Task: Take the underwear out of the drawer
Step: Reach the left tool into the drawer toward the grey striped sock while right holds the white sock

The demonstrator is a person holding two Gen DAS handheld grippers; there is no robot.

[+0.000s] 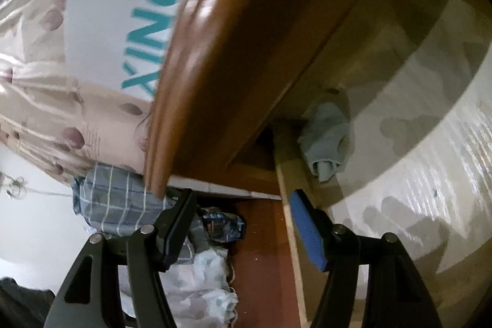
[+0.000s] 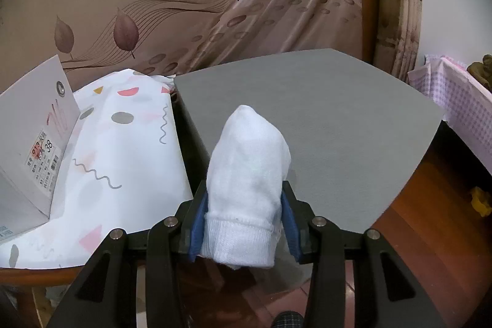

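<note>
In the left wrist view my left gripper (image 1: 241, 195) is open with nothing between its fingers. It sits just below a brown wooden edge (image 1: 233, 51) that crosses the blurred picture slantwise. Beyond it is the pale inside of the drawer (image 1: 399, 119), where a folded blue-grey garment (image 1: 326, 140) lies in the corner by the side board. In the right wrist view my right gripper (image 2: 244, 189) is shut on a white rolled garment (image 2: 246, 174) with a ribbed cuff. It holds the roll upright over a grey flat surface (image 2: 323, 112).
Below the wooden edge lie a blue checked cloth (image 1: 117, 205), a dark printed packet (image 1: 221, 223) and a white patterned cloth (image 1: 196, 282). Beside the grey surface are a white patterned fabric (image 2: 123, 149) and a shoe box (image 2: 33, 125), with a leaf-print curtain (image 2: 184, 5) behind.
</note>
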